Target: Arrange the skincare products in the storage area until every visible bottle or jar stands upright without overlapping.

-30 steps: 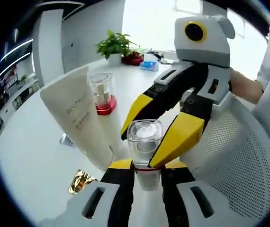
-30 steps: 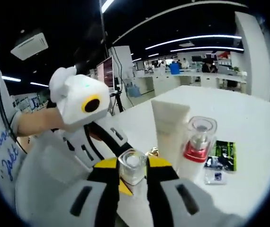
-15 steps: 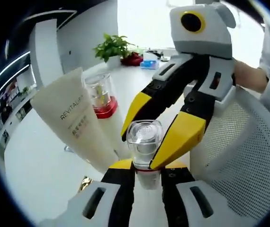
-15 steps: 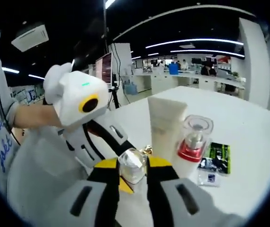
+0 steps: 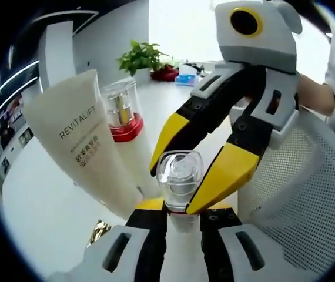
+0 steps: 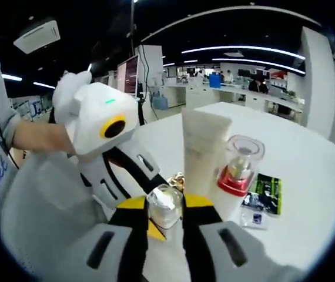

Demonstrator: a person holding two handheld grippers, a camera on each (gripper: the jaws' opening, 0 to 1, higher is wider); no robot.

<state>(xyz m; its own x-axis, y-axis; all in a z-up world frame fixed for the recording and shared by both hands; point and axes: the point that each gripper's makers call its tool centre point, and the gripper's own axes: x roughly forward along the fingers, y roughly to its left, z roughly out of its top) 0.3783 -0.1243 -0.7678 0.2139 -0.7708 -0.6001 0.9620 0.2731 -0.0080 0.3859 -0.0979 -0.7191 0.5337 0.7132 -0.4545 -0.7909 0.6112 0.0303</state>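
Grippers both clamp the same clear-capped bottle (image 5: 180, 176): left gripper (image 5: 179, 207) from below, right gripper (image 5: 198, 171) on its cap. Bottle's lower body is hidden by the jaws. REVITALIFT tube (image 5: 88, 141) and red-collared pump bottle (image 5: 122, 111) lean just beside, white mesh basket (image 5: 308, 194) partly cut off.

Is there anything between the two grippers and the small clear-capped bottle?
Nothing visible. The left gripper and the right gripper are both shut on the clear-capped bottle. The cream tube stands just beside it.
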